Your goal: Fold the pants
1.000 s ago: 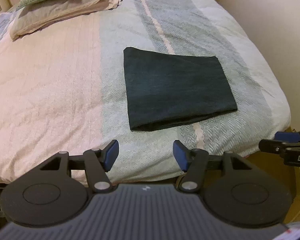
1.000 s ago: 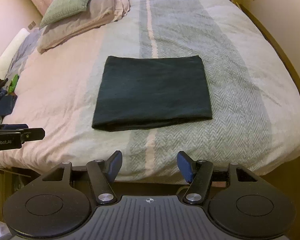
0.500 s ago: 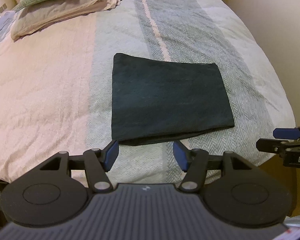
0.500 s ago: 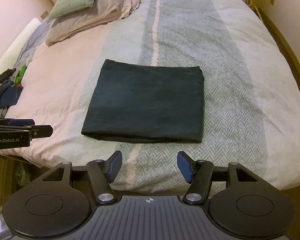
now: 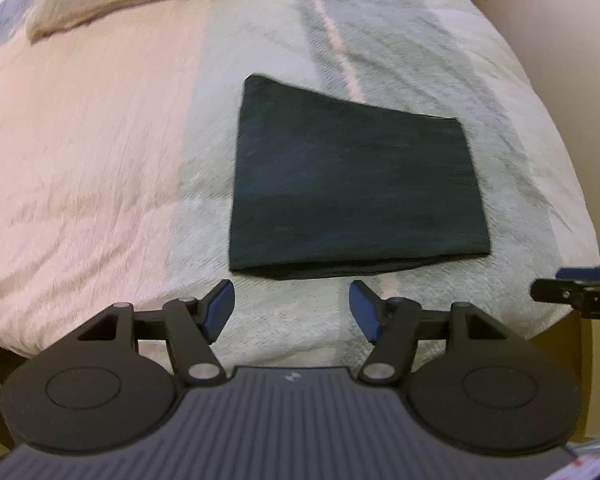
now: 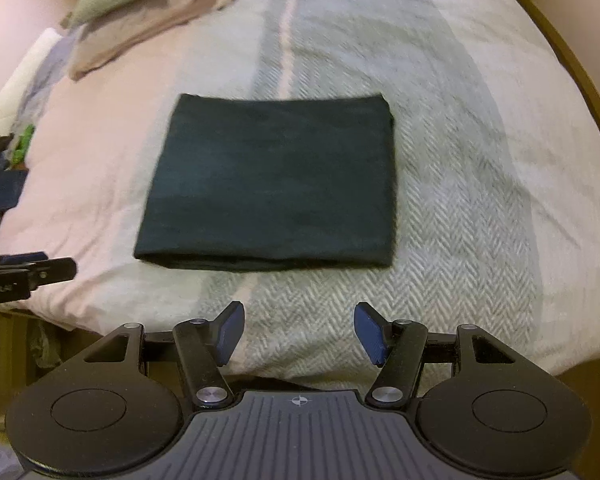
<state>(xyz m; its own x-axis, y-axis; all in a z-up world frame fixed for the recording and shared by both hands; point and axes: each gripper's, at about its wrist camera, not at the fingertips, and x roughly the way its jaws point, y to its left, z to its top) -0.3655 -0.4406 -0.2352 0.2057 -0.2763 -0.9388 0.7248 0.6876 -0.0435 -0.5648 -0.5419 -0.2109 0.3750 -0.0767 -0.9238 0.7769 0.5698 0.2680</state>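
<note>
Dark green pants (image 5: 352, 188) lie folded into a flat rectangle on the striped bedspread (image 5: 100, 152), near the bed's front edge. My left gripper (image 5: 292, 304) hovers just in front of the fold's near edge; its jaws are opening and nothing is between them. The right wrist view shows the same folded pants (image 6: 272, 184) lying flat. My right gripper (image 6: 298, 326) stands open and empty, a little short of the pants' near edge. Each gripper shows at the rim of the other's view: the right gripper (image 5: 580, 290), the left gripper (image 6: 24, 272).
Pillows (image 6: 148, 12) are stacked at the head of the bed. Loose clothes (image 6: 4, 176) lie at the bed's left side. A wooden bed frame and wall (image 6: 572, 52) run along the right. The bedspread (image 6: 480, 160) drops off at the front edge.
Both grippers have come down and closer to the bed, so the pants look larger and nearer. The left gripper's jaws have spread slightly. The pants have not moved.
</note>
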